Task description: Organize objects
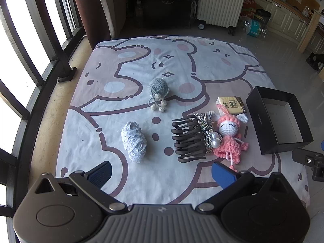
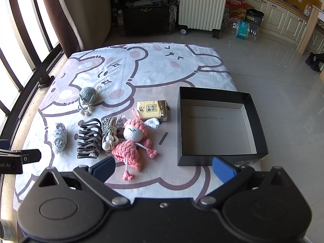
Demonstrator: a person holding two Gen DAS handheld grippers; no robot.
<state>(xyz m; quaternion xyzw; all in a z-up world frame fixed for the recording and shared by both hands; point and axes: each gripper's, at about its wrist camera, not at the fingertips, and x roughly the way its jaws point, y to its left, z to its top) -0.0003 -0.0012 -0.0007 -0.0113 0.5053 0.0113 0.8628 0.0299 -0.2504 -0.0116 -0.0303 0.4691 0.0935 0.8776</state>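
Both empty: left gripper [image 1: 162,174] and right gripper [image 2: 163,170] spread wide. Pink doll [image 2: 132,141] just ahead-left of right fingers, box [image 2: 261,133] ahead-right. Suggest pinching doll's body, clear of tassel [image 2: 110,133]

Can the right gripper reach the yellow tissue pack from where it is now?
Probably yes: the right gripper is open, and the yellow tissue pack lies uncovered, though the pink crocheted doll touches its near edge.

"TUBORG" on red carton [image 2: 236,8] by the wall. "ot.AI" on left gripper [image 2: 12,162] body. Tissue pack [image 2: 152,110] has Chinese print, unreadable.
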